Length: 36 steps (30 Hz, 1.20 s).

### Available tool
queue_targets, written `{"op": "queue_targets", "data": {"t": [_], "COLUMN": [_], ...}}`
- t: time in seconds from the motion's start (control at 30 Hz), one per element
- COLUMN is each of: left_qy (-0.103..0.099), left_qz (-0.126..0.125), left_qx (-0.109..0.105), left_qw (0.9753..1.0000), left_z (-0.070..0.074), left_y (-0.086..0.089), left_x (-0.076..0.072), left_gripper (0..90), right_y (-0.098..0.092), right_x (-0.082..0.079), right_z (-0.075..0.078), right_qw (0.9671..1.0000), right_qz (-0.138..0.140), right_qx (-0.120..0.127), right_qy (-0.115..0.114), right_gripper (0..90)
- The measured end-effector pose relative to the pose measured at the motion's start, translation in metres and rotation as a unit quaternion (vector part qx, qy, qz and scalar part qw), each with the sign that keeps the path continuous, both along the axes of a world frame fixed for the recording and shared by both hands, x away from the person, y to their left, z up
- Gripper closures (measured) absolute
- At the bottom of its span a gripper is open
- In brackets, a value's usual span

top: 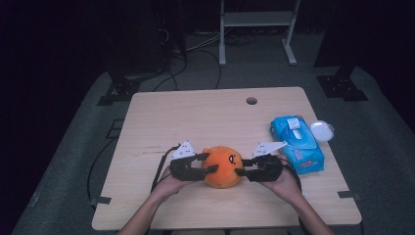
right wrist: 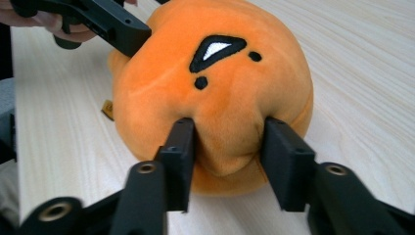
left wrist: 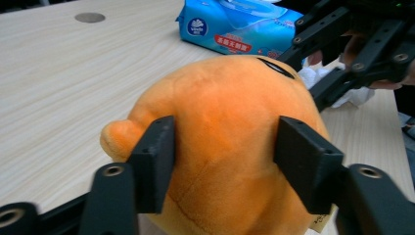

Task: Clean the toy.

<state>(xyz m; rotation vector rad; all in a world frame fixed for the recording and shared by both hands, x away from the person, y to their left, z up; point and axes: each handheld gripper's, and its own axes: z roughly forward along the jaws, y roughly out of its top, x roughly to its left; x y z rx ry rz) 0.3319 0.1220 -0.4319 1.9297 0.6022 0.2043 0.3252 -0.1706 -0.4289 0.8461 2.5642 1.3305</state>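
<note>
A round orange plush toy [top: 222,166] with a black stitched face lies on the wooden table [top: 205,117], near its front edge. My left gripper [top: 210,162] is shut on the toy's left side. In the left gripper view its jaws press into the orange plush toy [left wrist: 225,117] from both sides. My right gripper [top: 240,167] is shut on the opposite side, and in the right gripper view it pinches a fold of the plush toy [right wrist: 225,78] below the face. The left gripper [right wrist: 98,19] shows behind the toy there.
A blue pack of wet wipes [top: 297,143] lies at the right of the table, with a small white round object [top: 322,130] beside it at the edge. A cable hole [top: 251,101] sits near the far edge. A white crumpled tissue [left wrist: 333,83] lies under the right gripper [left wrist: 342,54].
</note>
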Motion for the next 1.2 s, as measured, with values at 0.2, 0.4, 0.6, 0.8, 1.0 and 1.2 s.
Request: {"op": "queue_targets", "data": {"t": [0.2, 0.4, 0.6, 0.8, 1.0, 1.2], "left_qy": [-0.004, 0.003, 0.004, 0.002, 0.004, 0.008], "left_qz": [0.010, 0.034, 0.047, 0.060, 0.069, 0.080], "left_qx": [0.014, 0.018, 0.034, 0.041, 0.043, 0.045], "left_qw": [0.9998, 0.9992, 0.9983, 0.9974, 0.9967, 0.9957], "left_z": [0.002, -0.002, -0.002, -0.001, -0.002, -0.004], "left_y": [0.009, 0.025, 0.036, 0.047, 0.057, 0.068], "left_x": [-0.005, -0.006, -0.007, -0.010, -0.014, -0.017], "left_gripper": [24.7, 19.1, 16.1, 14.4, 13.4, 12.4], "right_y": [-0.013, -0.027, -0.045, -0.060, -0.071, -0.081], "right_x": [-0.003, -0.002, 0.000, -0.002, -0.006, -0.013], "right_z": [0.001, 0.001, 0.001, 0.002, 0.004, 0.007], "right_qw": [0.9999, 0.9997, 0.9993, 0.9987, 0.9980, 0.9975], "right_qz": [-0.001, -0.012, -0.031, -0.047, -0.060, -0.069], "right_qx": [0.012, 0.018, 0.021, 0.019, 0.019, 0.016], "right_qy": [0.008, 0.007, 0.008, 0.008, 0.009, 0.006], "right_gripper": [46.1, 42.4, 40.8, 39.9, 39.3, 38.6]}}
